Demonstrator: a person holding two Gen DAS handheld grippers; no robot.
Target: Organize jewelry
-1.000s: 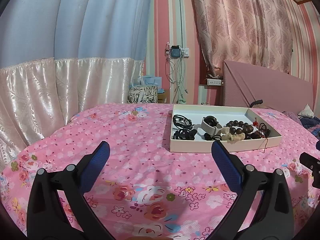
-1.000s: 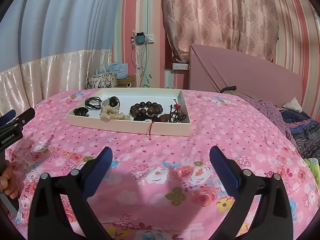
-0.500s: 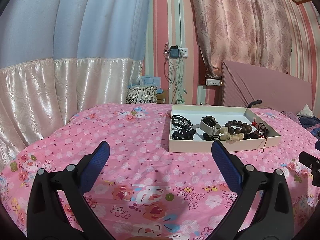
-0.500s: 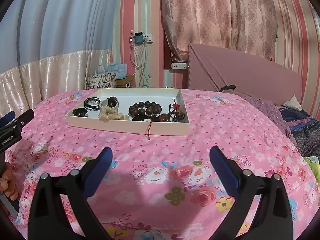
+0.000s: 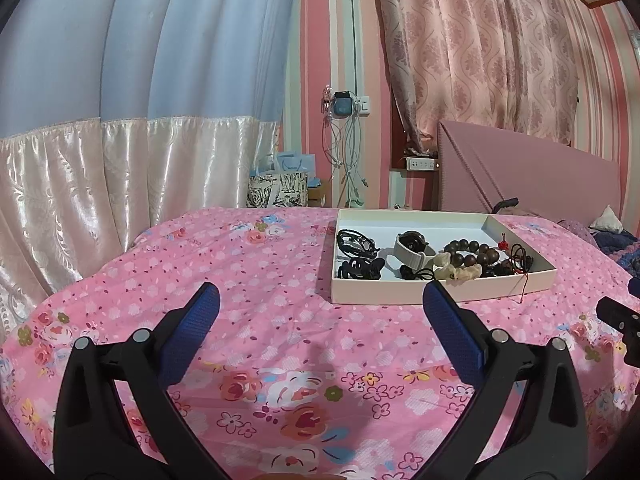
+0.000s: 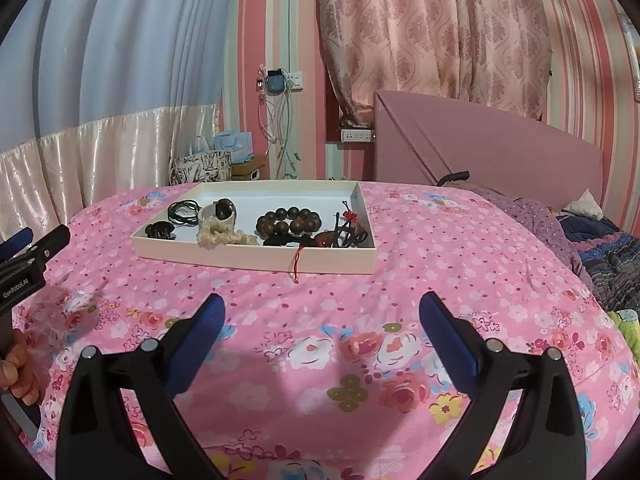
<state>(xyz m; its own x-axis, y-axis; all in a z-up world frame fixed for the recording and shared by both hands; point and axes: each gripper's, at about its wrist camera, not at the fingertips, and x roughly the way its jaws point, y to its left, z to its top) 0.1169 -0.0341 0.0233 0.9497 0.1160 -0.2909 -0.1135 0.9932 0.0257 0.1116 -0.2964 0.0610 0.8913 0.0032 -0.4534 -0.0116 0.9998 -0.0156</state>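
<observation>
A shallow white tray point(image 5: 440, 294) point(image 6: 256, 258) lies on the pink flowered bedspread. In it are black hair ties point(image 5: 356, 240) point(image 6: 183, 212), a black claw clip point(image 5: 360, 269) point(image 6: 160, 231), a watch with a pale strap point(image 5: 412, 246) point(image 6: 224, 210), a cream scrunchie point(image 5: 460, 270) point(image 6: 222, 237), a dark wooden bead bracelet point(image 5: 476, 251) point(image 6: 289, 222) and black cords with a red knot point(image 5: 518, 258) point(image 6: 348, 230). A red tassel point(image 6: 297, 266) hangs over the tray's front wall. My left gripper point(image 5: 320, 308) and right gripper point(image 6: 320, 312) are both open and empty, short of the tray.
A pink headboard point(image 6: 480, 148) and rumpled dark bedding point(image 6: 608, 252) are at the right. Curtains, a wall socket with hanging cables point(image 5: 344, 152) and gift bags point(image 5: 280, 188) stand behind the bed. A hand point(image 6: 18, 372) holds the left gripper at the right view's left edge.
Both cameras have eased back and tilted slightly; the tray sits a little farther away. The jewelry has not moved and both grippers stay open.
</observation>
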